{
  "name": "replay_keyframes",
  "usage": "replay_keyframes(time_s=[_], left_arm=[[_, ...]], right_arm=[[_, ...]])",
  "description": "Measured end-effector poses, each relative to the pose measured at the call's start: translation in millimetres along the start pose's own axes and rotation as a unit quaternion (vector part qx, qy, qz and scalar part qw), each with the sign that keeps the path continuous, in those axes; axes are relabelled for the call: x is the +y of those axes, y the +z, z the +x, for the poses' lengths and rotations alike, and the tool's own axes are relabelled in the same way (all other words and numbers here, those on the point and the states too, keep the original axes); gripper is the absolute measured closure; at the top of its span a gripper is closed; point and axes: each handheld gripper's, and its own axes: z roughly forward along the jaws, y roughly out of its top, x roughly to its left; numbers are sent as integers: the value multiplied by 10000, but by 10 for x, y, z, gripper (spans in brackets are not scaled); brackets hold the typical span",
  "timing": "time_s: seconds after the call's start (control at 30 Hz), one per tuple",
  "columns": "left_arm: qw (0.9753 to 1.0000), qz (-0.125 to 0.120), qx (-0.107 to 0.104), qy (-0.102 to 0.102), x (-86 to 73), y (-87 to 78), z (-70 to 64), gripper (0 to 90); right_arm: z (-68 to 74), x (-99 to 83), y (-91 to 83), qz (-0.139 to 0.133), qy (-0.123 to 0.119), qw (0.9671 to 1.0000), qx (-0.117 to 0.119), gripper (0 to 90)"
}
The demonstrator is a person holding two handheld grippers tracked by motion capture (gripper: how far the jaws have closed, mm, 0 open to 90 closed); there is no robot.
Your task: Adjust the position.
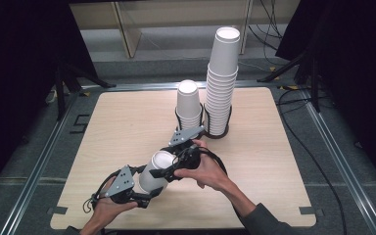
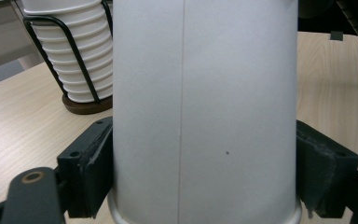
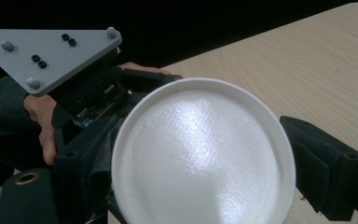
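A white paper cup [image 1: 155, 171] hangs tilted above the worktop [image 1: 127, 122], nearer the person than the wire rack [image 1: 218, 129], and both claws meet on it. The left claw [image 1: 144, 193] is clenched on the cup's wall near its rim, jaws pressed to either side. The right claw [image 1: 176, 169] straddles the cup's closed base, but I cannot tell whether its jaws press on it or stand just clear. This looks like a hand-over or the pulling apart of nested cups; next, one claw must let go while the other keeps a firm hold, and the cup likely goes onto the short stack [image 1: 188, 105] just left of the tall stack [image 1: 222, 81] in the rack. The worktop is pale wood with rounded corners; behind the rack lie grey floor, cables [image 1: 274, 22] and dark curtains [image 1: 19, 58].
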Motion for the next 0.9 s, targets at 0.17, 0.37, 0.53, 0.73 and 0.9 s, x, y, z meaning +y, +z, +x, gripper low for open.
replay_keyframes(time_s=[0.17,0.37,0.53,0.73,0.9], left_arm=[[10000,8,8,34,2,-15,15,179],[9997,152,-17,192,5,-14,-5,179],[9993,234,-51,277,-1,-7,-15,179],[9994,158,-46,290,-20,12,-20,140],[9997,-137,3,211,-36,-7,-8,87]], right_arm=[[14,20,-28,193,-89,9998,-29,156],[19,8,-5,376,-174,9991,47,162],[24,5,-6,463,-184,9987,86,212],[60,7,-15,594,-55,9982,78,227],[21,20,-55,451,-175,9988,107,238]])
